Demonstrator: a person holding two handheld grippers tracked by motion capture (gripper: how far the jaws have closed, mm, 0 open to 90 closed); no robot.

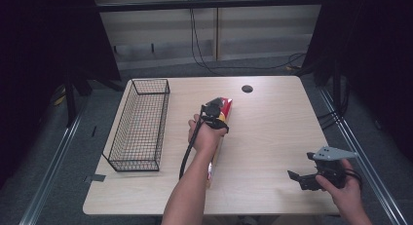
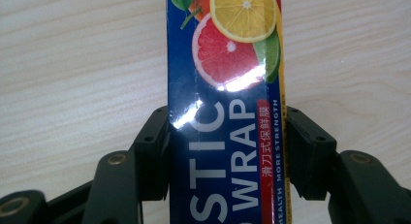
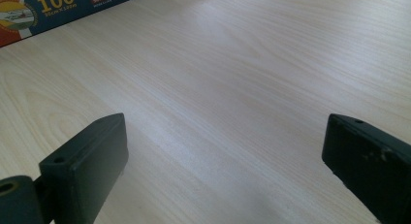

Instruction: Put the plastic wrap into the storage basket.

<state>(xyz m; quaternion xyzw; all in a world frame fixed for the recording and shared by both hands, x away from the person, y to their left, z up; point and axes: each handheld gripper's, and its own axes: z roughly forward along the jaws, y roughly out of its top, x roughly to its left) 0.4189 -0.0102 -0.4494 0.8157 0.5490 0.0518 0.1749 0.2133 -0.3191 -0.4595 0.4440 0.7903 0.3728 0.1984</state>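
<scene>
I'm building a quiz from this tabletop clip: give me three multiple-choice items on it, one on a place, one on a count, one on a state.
1. Where does the wire basket stand on the table?
A. at its left side
B. at its right edge
C. on the box

2. How many wire baskets are on the table?
A. one
B. two
C. three

3. How are the left gripper's jaws?
A. wide open over bare wood
B. closed on the plastic wrap box
C. closed on the basket rim

Key: 1 A, it stands left of the box. 2 A, one basket is there. 3 B, both pads press the box's sides.
</scene>
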